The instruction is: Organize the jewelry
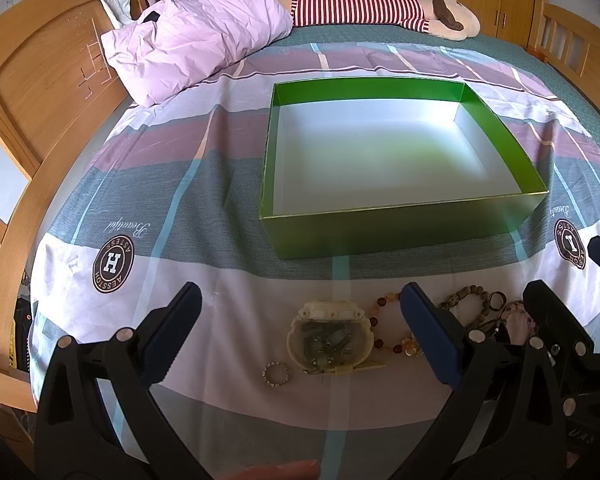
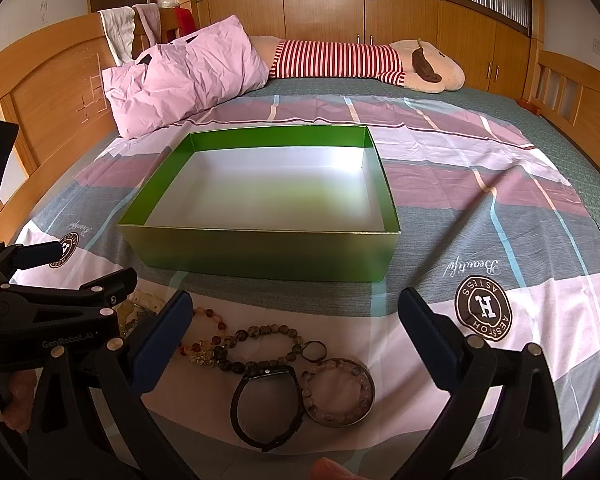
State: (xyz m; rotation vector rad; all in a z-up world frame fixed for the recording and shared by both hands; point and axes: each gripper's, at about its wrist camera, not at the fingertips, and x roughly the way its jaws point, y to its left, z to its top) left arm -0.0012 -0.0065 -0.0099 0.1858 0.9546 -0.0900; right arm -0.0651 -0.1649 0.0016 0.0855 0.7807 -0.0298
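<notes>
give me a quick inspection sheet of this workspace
surface: bed sheet with plaid stripes and round logos, slightly wrinkled.
job's things: green box open, nothing inside; cream watch, small ring, amber bead bracelet, dark bead bracelet, black watch and bangle all lie on the sheet in front of the box.
clutter: pink pillow, plush toy at the far side.
grippers: left gripper open over the cream watch; right gripper open over the bracelets; neither holds anything.
cables: nothing seen.
surroundings: wooden headboard, wooden cabinets.

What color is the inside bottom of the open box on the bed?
White, while the box's walls are green; right wrist view shows it best.
</notes>
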